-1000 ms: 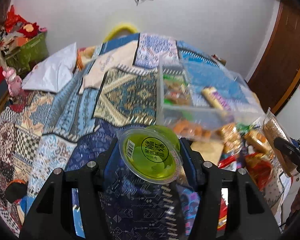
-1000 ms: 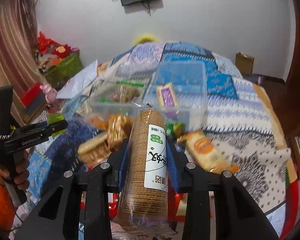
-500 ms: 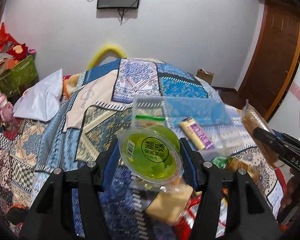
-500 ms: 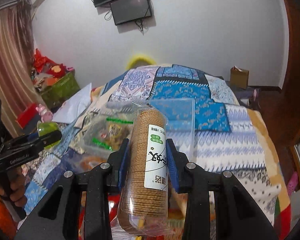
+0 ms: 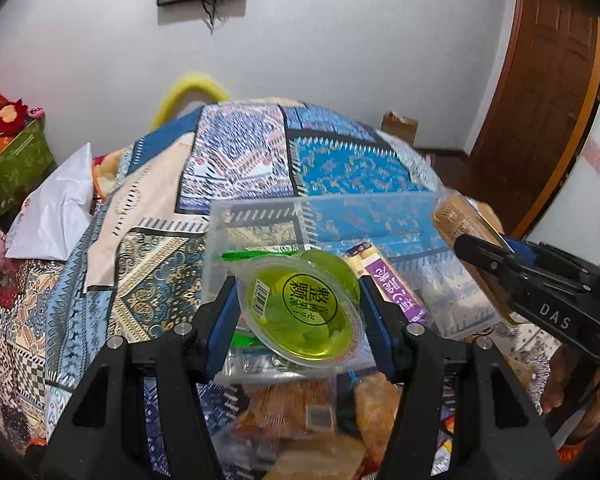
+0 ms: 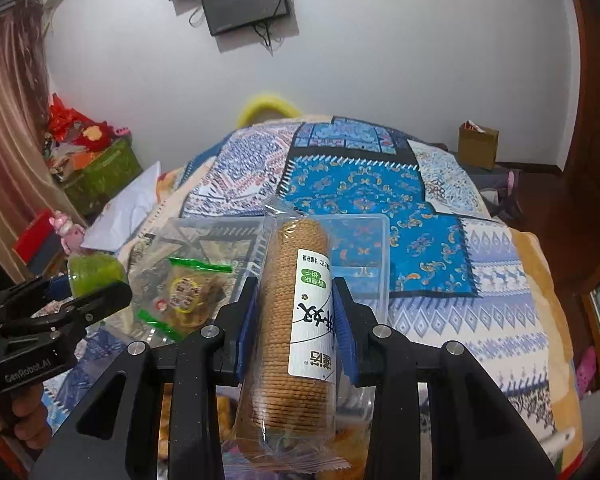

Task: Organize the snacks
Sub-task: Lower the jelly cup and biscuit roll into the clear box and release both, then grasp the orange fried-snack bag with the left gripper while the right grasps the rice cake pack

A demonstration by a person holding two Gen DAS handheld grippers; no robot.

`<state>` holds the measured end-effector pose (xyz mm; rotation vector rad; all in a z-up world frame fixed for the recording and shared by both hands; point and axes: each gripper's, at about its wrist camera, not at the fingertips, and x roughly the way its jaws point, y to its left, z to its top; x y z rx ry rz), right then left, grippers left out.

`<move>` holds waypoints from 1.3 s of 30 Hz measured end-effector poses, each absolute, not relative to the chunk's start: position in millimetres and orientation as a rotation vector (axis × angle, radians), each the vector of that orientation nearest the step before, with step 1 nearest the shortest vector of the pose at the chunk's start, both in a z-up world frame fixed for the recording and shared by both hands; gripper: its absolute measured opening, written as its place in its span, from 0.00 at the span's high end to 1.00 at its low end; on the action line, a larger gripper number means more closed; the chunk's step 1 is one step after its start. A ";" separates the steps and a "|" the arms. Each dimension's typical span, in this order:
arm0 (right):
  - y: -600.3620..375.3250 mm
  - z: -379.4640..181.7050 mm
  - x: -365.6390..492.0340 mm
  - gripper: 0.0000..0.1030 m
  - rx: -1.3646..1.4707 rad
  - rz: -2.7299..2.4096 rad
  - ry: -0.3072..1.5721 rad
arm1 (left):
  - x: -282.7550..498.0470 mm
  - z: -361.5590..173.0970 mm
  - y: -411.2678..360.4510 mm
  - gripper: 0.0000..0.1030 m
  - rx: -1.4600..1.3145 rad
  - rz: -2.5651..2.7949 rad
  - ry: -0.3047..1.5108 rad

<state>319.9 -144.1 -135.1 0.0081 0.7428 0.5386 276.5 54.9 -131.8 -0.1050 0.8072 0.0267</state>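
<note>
Green jelly cup (image 5: 300,312) sits clamped in your left hand-held gripper (image 5: 298,316), held over the clear plastic bin (image 5: 380,216) on the bed (image 5: 340,168). Your right hand-held gripper (image 6: 294,320) squeezes the biscuit sleeve (image 6: 292,320) lengthwise, above the same bin's near edge, beside the bagged snack (image 6: 188,292) inside.

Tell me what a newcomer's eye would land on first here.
The left gripper clamps a bright green jelly cup, held above the clear plastic bin on the patchwork quilt. The right gripper grips a tall sleeve of round biscuits, also over the bin.
</note>
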 end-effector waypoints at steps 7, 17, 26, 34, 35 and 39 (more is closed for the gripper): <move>-129.4 -159.2 342.7 0.69 -0.036 0.530 0.813 | 314.7 -159.3 48.8 0.44 -0.087 0.015 0.930; -121.8 -172.3 347.8 0.69 -0.088 0.524 0.854 | 332.8 -186.1 31.8 0.44 -0.024 0.005 1.031; -123.9 -169.2 344.4 0.67 -0.101 0.544 0.890 | 335.5 -184.3 25.5 0.43 -0.020 -0.007 1.057; -143.1 -140.0 323.6 0.62 -0.071 0.547 0.834 | 307.9 -146.8 39.9 0.42 -0.069 0.004 0.982; -146.6 -134.9 319.2 0.59 -0.067 0.546 0.820 | 300.8 -139.2 42.9 0.41 -0.066 0.013 0.965; -159.5 -120.8 304.9 0.55 -0.068 0.537 0.782 | 279.7 -121.7 53.3 0.36 -0.052 0.032 0.923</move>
